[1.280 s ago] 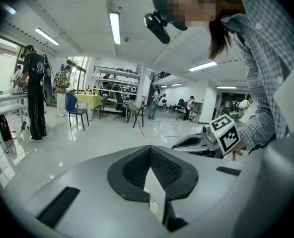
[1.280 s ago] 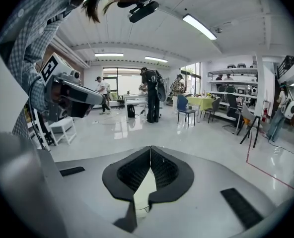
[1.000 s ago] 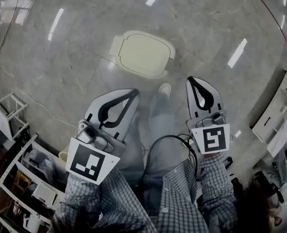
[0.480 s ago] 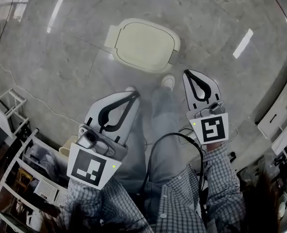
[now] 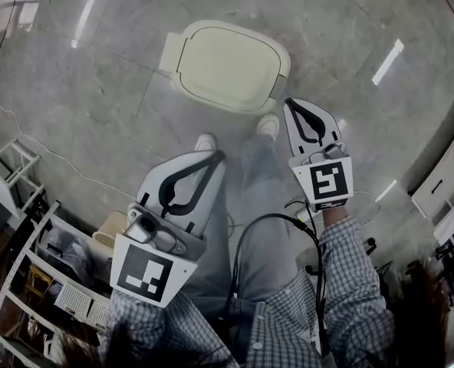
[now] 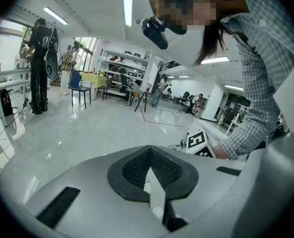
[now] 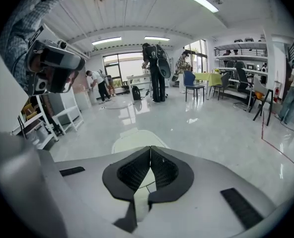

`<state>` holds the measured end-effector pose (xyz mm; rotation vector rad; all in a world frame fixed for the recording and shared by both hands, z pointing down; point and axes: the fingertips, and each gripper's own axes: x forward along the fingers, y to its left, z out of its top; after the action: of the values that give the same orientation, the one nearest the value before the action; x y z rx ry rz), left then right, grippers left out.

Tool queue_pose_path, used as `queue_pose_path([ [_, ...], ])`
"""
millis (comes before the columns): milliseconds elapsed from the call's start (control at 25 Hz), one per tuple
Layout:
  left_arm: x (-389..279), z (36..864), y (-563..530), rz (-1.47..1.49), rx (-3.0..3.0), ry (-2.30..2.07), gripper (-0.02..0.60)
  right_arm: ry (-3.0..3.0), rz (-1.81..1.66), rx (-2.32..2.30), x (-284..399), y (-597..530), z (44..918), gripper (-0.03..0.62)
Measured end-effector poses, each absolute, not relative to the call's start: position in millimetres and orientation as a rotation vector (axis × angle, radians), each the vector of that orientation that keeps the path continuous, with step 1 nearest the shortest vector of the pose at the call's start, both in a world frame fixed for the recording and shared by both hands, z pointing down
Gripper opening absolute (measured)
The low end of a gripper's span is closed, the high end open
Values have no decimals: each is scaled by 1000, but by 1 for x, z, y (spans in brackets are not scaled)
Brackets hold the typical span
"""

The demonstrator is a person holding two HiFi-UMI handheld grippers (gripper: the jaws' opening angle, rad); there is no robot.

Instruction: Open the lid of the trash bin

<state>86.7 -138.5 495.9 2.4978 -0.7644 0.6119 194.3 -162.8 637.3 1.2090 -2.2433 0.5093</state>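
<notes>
Trash bin (image 5: pixel 231 66): cream, rounded-square, lid down flat; stands on grey floor (image 5: pixel 97 106).
Shoes (image 5: pixel 205 141): 2, just short of bin's near edge.
Right gripper (image 5: pixel 288 103): near bin's near-right corner, not touching; jaw tips pressed together, nothing betw. them.
Left gripper (image 5: pixel 219 156): farther back from bin, near-left side; jaws likewise closed, empty.
White rack (image 5: pixel 12 182): well left of bin.

Sharp, fisheye-warped frames; ceiling strip lights (image 6: pixel 127 9) glare off the glossy floor (image 5: pixel 97 129).
</notes>
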Motion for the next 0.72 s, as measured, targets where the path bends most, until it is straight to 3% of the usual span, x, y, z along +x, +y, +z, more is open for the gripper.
queue_pose_path([
  [720,90,530,-122,646,2469,-718,5,-2091,585,1089,198,-148,744,18],
])
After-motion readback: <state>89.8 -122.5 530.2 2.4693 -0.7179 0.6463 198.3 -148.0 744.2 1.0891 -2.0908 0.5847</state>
